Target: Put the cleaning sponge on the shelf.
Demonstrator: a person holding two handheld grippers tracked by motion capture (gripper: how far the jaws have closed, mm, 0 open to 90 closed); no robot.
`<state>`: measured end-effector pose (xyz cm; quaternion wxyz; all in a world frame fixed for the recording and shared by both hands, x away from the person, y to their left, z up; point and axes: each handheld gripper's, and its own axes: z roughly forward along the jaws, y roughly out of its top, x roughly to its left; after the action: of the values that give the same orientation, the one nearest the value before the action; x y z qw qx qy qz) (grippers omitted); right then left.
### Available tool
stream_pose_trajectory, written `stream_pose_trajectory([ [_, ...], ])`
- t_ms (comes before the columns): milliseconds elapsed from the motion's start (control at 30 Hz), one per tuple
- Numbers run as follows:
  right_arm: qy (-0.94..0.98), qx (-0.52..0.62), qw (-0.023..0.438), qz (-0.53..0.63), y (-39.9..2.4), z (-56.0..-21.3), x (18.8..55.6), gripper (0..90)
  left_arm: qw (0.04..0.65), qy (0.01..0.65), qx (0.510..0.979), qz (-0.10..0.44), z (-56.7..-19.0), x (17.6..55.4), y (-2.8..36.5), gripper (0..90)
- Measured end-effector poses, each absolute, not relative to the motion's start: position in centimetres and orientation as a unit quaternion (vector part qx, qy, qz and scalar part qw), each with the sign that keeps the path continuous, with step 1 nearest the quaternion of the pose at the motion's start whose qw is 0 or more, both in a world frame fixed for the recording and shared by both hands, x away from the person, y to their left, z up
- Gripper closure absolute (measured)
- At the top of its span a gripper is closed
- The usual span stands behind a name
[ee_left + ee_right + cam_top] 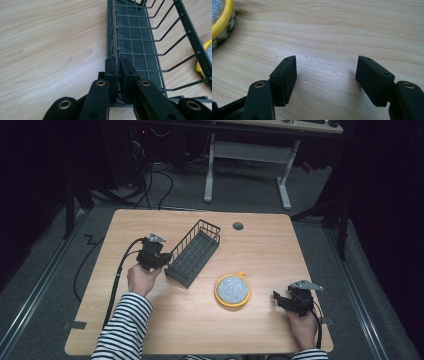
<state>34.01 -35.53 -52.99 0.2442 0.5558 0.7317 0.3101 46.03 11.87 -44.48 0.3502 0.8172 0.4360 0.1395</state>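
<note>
Left gripper (118, 75) pinches the rack (192, 254) wall at its lower-left end; rack runs toward upper right; right gripper (325, 80) gapes

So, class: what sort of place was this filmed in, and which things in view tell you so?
Probably a lab or recording workspace, not a home. A bare wooden table stands on grey carpet, cables trail across the floor behind it, and a height-adjustable desk frame stands beyond in a dark room.
</note>
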Motion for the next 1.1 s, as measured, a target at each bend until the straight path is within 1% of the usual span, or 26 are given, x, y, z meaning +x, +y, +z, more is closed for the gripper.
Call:
stream_pose_trajectory([
  [367,0.732,0.556,0.244,0.310,-35.5,-53.0,34.0,33.6,0.358,0.432,0.817,0.134,-44.6,44.5,11.8,86.0],
  [800,0.731,0.556,0.245,0.310,-35.5,-53.0,34.0,33.6,0.371,0.417,0.820,0.127,-44.7,41.7,10.9,86.0],
  [1100,0.731,0.556,0.245,0.310,-35.5,-53.0,34.0,33.7,0.367,0.412,0.823,0.133,-44.7,40.9,10.3,85.9],
])
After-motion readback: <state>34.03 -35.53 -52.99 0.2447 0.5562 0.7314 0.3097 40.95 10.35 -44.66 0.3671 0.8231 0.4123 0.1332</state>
